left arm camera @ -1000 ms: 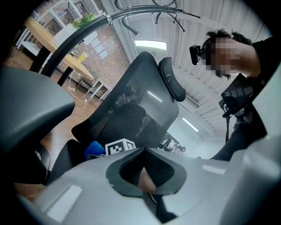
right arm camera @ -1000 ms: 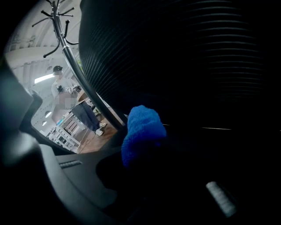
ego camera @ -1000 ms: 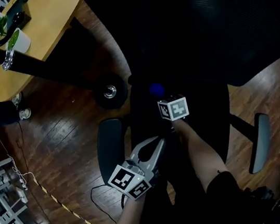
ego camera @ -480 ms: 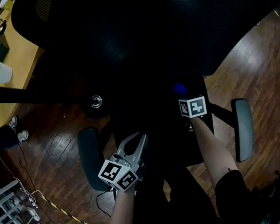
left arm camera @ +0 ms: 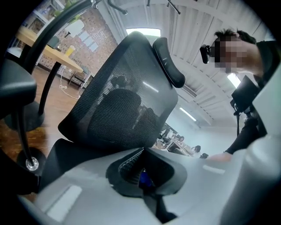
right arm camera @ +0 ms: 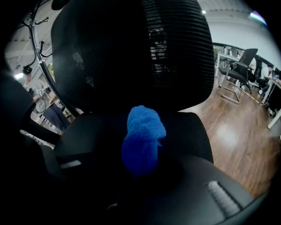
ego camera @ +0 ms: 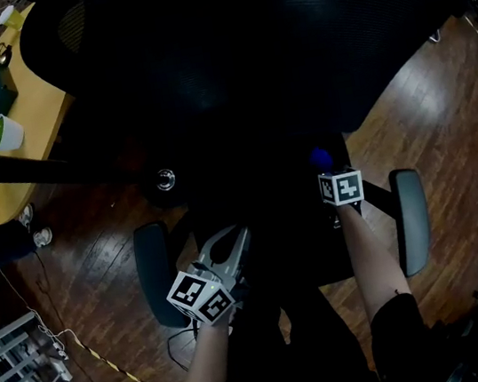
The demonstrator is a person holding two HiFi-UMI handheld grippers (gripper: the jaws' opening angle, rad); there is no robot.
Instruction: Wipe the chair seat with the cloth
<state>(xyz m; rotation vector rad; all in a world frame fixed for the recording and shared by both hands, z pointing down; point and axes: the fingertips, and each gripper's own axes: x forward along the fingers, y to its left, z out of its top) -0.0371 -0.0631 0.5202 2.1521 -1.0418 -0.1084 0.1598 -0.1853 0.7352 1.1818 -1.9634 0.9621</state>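
Head view: taken from above, faced steeply down on the backrest point(ego camera: 244, 50) and floor point(ego camera: 96, 253).
Left gripper view: set low, close, tilted upward.
Right gripper view: set close, roughly level.
Shared: the backrest.

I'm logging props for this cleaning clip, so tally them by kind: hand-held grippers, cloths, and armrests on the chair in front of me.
Hand-held grippers: 2, the left hand-held gripper and the right hand-held gripper
Blue cloth: 1
Armrests: 2, one by the left hand-held gripper and one by the right
Total: 5
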